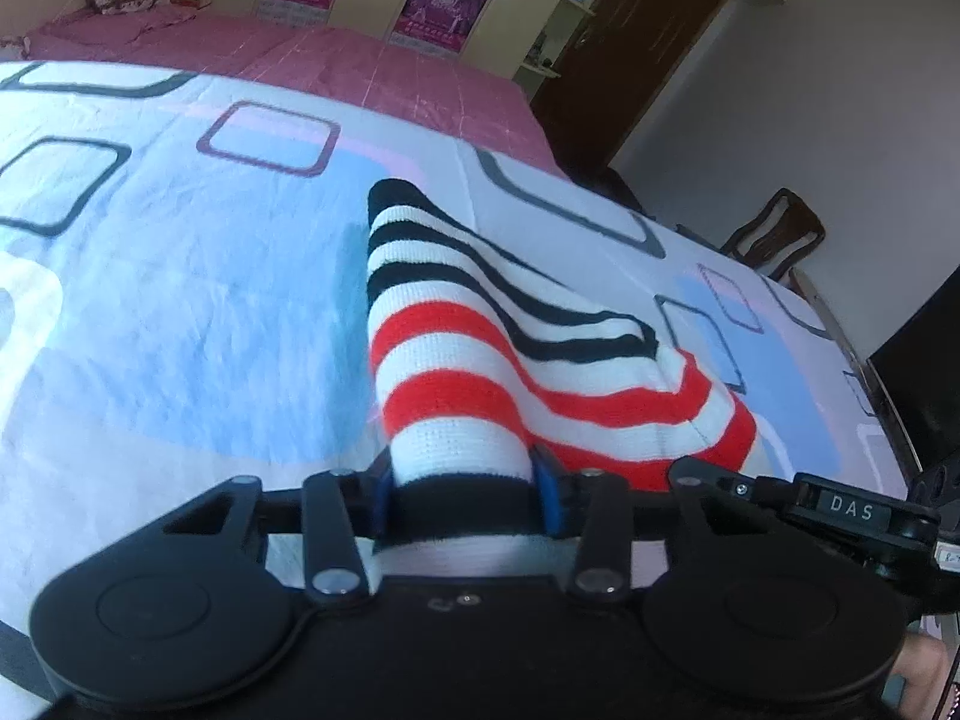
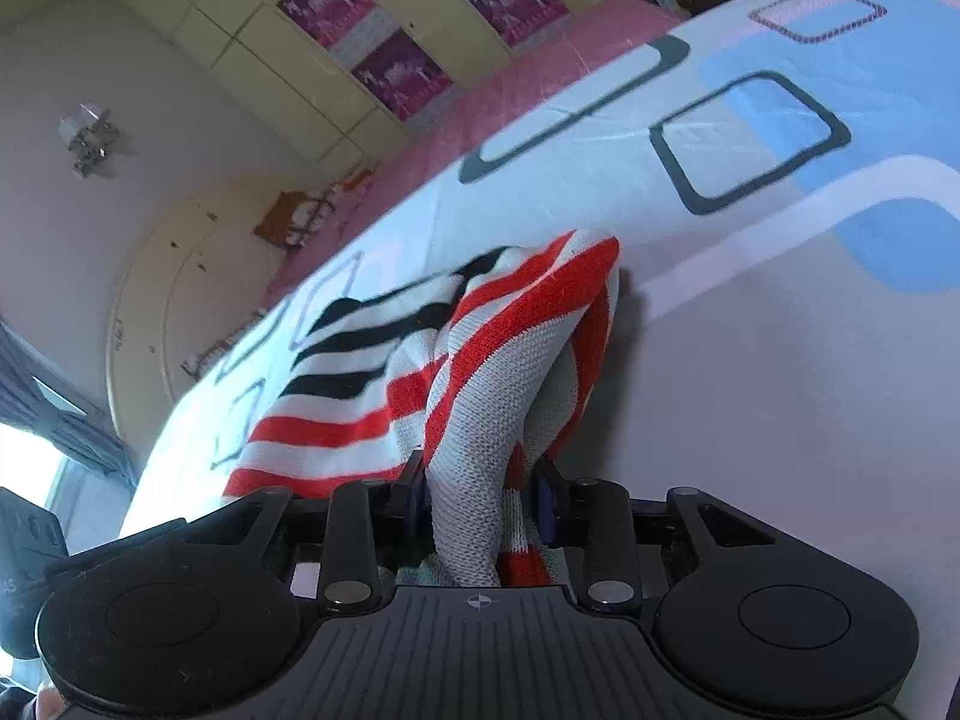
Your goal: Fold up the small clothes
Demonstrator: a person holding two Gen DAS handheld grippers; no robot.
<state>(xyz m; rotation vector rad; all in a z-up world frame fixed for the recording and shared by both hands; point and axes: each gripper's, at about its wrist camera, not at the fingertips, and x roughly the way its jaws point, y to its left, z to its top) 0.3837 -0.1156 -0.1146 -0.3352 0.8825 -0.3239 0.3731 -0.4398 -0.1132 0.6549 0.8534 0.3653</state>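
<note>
A small knitted garment with red, white and black stripes (image 1: 480, 348) lies on the patterned bedsheet (image 1: 180, 300). My left gripper (image 1: 465, 492) is shut on its black-edged end, and the cloth drapes away from the jaws toward the far side. In the right wrist view the same striped garment (image 2: 480, 360) is bunched up. My right gripper (image 2: 480, 498) is shut on a red and white fold of it, lifting that part above the sheet (image 2: 780, 360). The other gripper's body shows at the right edge of the left wrist view (image 1: 852, 507).
The bed carries a white and blue sheet with dark square outlines and a pink cover (image 1: 360, 60) further back. A wardrobe with purple posters (image 1: 432, 0) stands behind. A dark door (image 1: 636, 48), a wooden chair (image 1: 774, 234) and a black screen (image 1: 918, 384) are to the right.
</note>
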